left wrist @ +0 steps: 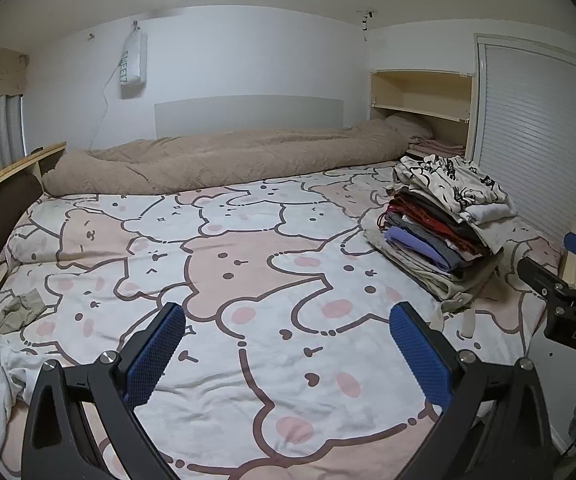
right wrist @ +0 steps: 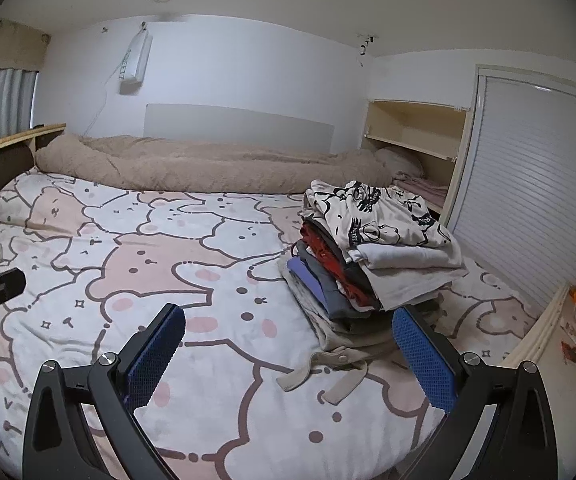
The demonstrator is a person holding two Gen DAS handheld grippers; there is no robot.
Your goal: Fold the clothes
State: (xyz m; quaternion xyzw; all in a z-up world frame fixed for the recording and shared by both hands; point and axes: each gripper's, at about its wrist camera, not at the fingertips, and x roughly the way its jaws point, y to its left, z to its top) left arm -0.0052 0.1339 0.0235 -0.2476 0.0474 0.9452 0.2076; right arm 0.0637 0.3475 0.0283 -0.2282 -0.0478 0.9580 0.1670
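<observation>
Left wrist view: a bed (left wrist: 248, 264) covered by a white-and-pink bear-print sheet is seen filling most of the frame. A beige duvet (left wrist: 224, 160) is bunched in a long roll along the far side of the bed, below the white wall. A louvred closet door (left wrist: 543, 148) and an open shelf unit (left wrist: 419, 96) are located at the right. A stack of folded clothes (left wrist: 443, 228) is placed on the right part of the bed, topped by a white garment with black print (left wrist: 455, 184); purple, grey and red layers are visible beneath. Unfolded clothes (left wrist: 16, 312) are heaped at the left edge of the bed. The left tongs (left wrist: 288, 340) are held open above the sheet, nothing between the blue pads. Right wrist view: the right tongs (right wrist: 289, 344) are likewise spread open and empty, just in front of the stack.
</observation>
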